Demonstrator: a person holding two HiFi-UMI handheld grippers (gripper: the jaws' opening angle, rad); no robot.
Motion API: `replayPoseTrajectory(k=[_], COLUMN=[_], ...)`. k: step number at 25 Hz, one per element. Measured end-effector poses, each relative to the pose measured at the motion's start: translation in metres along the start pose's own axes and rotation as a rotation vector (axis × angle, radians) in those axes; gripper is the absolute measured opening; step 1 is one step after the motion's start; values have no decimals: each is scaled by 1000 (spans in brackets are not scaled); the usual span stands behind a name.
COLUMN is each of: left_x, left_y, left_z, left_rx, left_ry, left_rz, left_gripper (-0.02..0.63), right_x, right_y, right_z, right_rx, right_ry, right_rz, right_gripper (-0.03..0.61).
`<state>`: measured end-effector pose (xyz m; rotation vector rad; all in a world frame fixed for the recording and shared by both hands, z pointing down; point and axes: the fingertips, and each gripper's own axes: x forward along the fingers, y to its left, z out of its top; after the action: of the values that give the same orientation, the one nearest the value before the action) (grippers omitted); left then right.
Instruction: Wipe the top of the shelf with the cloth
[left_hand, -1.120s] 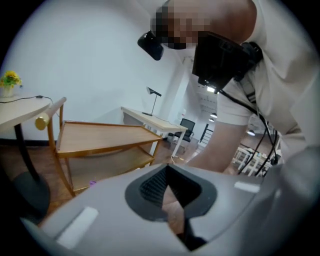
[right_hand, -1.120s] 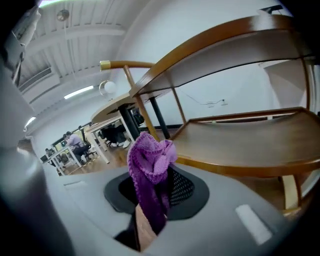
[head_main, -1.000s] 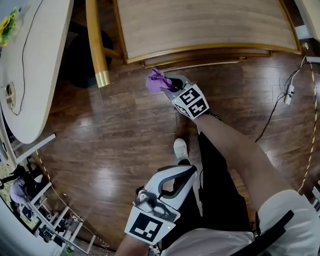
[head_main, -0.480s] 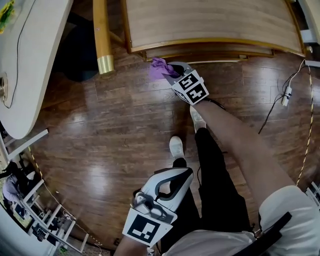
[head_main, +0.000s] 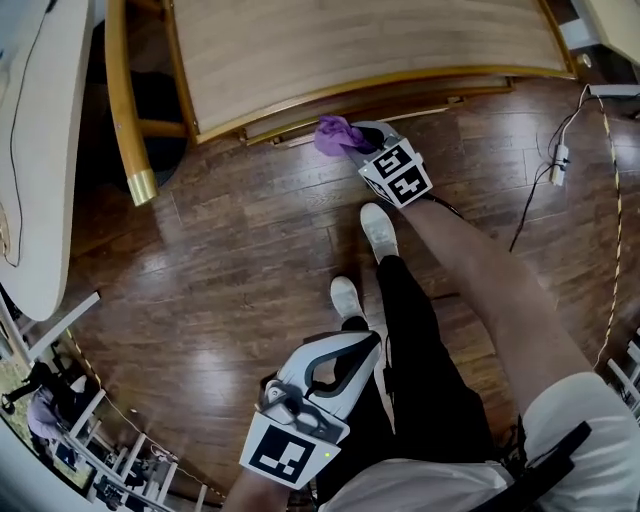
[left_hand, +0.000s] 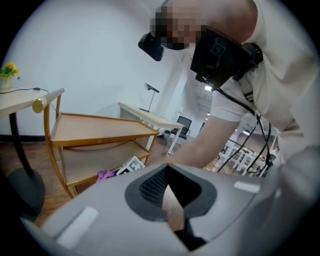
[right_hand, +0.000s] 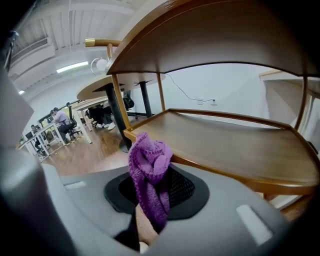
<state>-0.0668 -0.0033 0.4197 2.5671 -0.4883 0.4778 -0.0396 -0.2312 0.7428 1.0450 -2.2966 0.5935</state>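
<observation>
**Cloth held low, in front of the shelf**

Nearest, the left gripper (head_main: 350, 352) hangs beside the person's leg, fingers together on nothing. Farther on, the right gripper (head_main: 368, 140) has its fingers clamped on the purple cloth (head_main: 335, 134). It is a bunched strip, long axis along the fingers, free end toward the shelf (head_main: 360, 40), level with the lower tier. The cloth's clamped end is hidden — the shelf's far edge is cut off.
</observation>
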Motion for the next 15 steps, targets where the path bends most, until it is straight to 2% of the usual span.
replayPoseTrajectory(k=[9, 15], left_x=[48, 74], left_y=[-16, -24], left_z=[16, 18], left_rx=[52, 70], left_ry=[24, 54], left_rz=[-107, -150], left_gripper=[21, 20], right_x=[-63, -105], right_y=[-77, -134], right_z=[-31, -60], right_rx=[56, 65], right_ry=[8, 31], right_rz=[-121, -202], right_gripper=[91, 91])
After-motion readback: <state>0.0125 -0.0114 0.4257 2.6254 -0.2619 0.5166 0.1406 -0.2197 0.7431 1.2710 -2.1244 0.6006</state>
